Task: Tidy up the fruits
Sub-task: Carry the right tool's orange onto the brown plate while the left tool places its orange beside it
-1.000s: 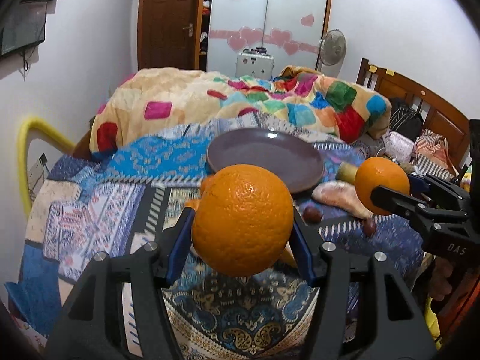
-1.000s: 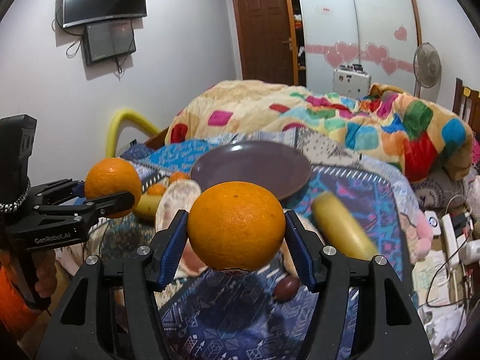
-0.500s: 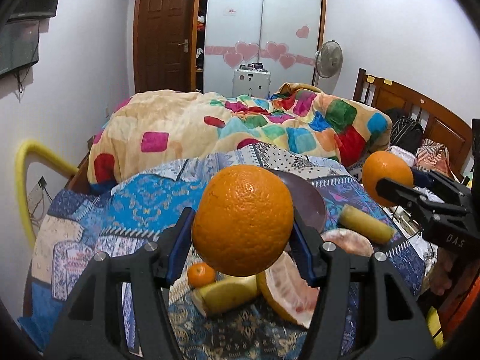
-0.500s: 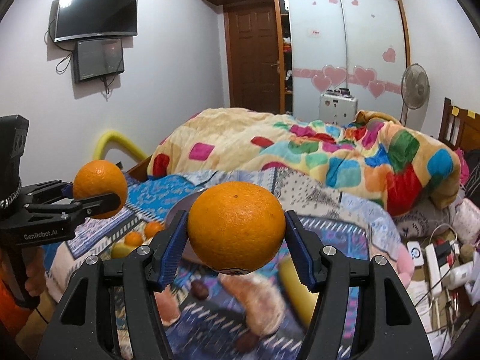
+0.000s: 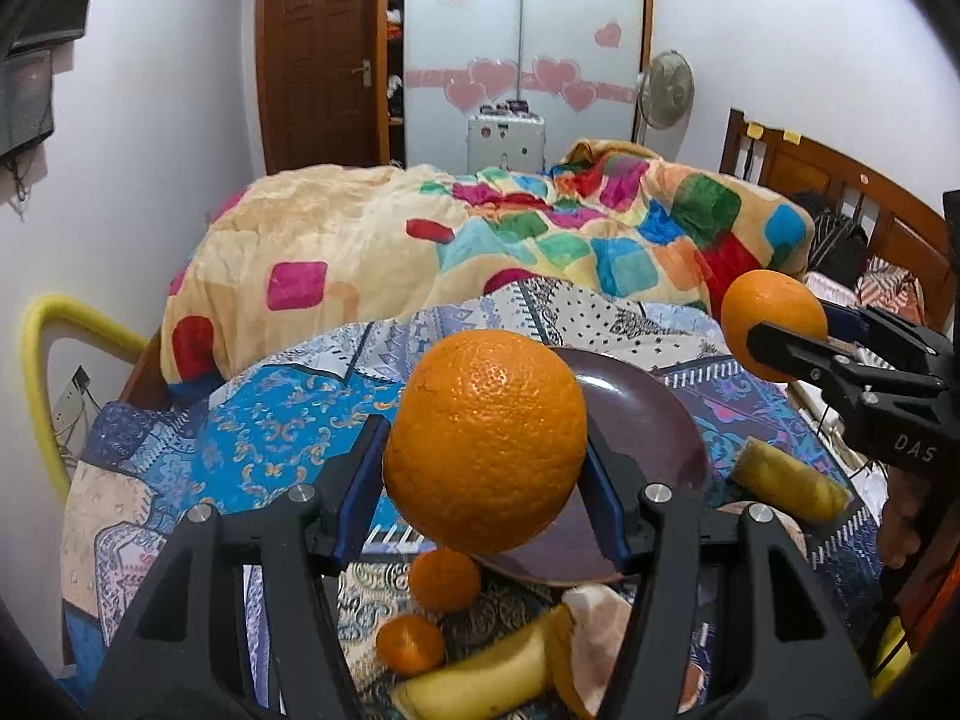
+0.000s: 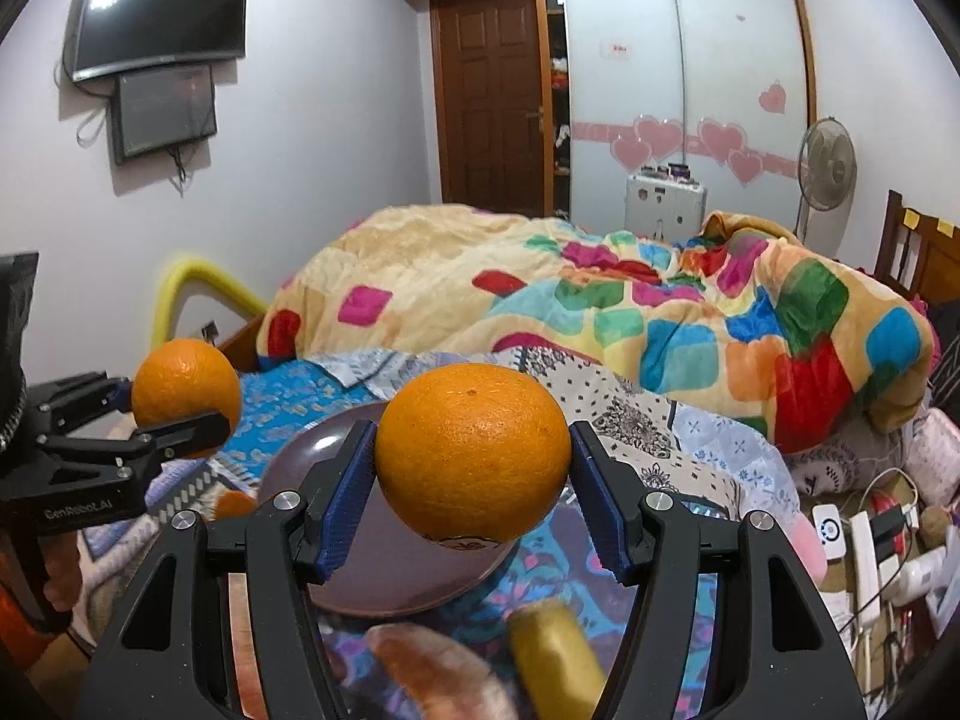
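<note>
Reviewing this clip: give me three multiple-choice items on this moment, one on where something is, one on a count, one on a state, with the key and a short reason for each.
1. Where does the brown plate sit?
A. On the patterned bedspread
B. On the wall-mounted screen
C. On top of the standing fan

2. How many small oranges lie on the bedspread just in front of the plate in the left wrist view?
A. None
B. Two
C. Five

3. What is the state of the right gripper?
A. Open and holding nothing
B. Shut on a banana
C. Shut on a large orange

Key:
1. A, the plate rests on the blue patterned cover, with loose fruit around it.
2. B, one sits near the plate's rim and a second lies closer to the camera.
3. C, both blue pads press the orange's sides and it hangs clear of the bed.
</note>
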Motion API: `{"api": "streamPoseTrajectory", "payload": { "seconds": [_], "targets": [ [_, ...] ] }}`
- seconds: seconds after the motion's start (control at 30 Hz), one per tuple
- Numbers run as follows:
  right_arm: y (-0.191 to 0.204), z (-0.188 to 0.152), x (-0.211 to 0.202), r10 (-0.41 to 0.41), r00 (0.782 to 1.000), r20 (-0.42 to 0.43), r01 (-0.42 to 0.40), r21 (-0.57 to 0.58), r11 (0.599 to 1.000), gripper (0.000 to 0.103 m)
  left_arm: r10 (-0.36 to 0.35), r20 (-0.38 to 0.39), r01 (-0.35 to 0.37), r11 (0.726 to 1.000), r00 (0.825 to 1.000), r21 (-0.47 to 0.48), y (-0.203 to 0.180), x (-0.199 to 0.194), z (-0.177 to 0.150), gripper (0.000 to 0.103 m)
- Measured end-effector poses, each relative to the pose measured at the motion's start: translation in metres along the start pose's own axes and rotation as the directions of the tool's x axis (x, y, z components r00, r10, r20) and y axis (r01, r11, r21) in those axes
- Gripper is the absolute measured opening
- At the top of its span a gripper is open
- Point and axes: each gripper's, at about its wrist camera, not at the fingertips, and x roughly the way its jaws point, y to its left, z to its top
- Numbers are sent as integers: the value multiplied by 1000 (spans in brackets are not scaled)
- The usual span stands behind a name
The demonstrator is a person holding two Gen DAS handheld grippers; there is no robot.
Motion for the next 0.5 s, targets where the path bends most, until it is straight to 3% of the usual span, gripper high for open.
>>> {"api": "streamPoseTrajectory", "payload": {
  "seconds": [0.33, 0.5],
  "targets": [
    [-5, 7, 48, -21, 994, -109, 15, -58, 998, 60, -8, -108, 9, 1000, 994, 8, 7, 50, 15, 60],
    [-5, 11, 73, 7, 984, -179, -15, -46, 999, 60, -68, -206, 64, 998, 976, -28, 14, 78, 18, 60]
  ]
}}
